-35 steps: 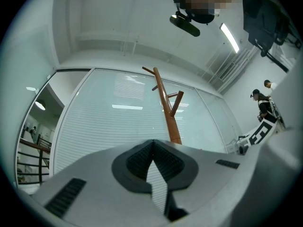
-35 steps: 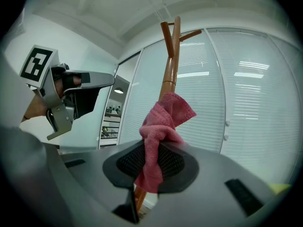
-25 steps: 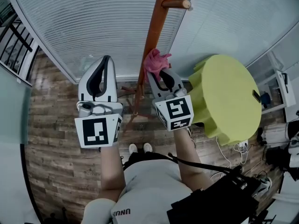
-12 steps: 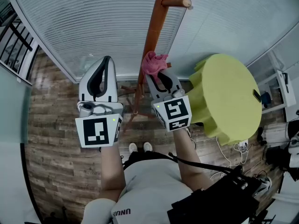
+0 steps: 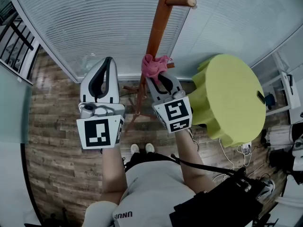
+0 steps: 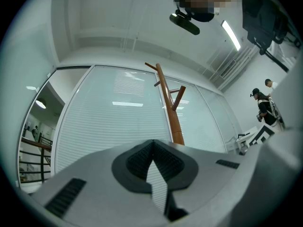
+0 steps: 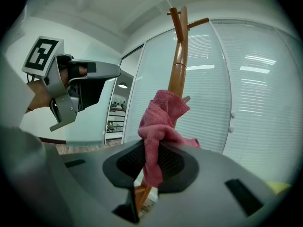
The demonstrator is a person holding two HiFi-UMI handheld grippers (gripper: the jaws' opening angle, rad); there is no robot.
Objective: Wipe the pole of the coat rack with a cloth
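Right gripper view: right gripper (image 7: 151,148) tight on cloth (image 7: 163,112) against pole (image 7: 179,65) (jaws of left gripper (image 6: 152,143) together, empty).

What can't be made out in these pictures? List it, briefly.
- Where the pink cloth meets the brown wooden coat rack pole: right gripper view, the cloth itself covers it.
- The pole's foot: head view, partly behind the right hand-held gripper.
- Small dark object on the yellow-green round table: head view, too small.
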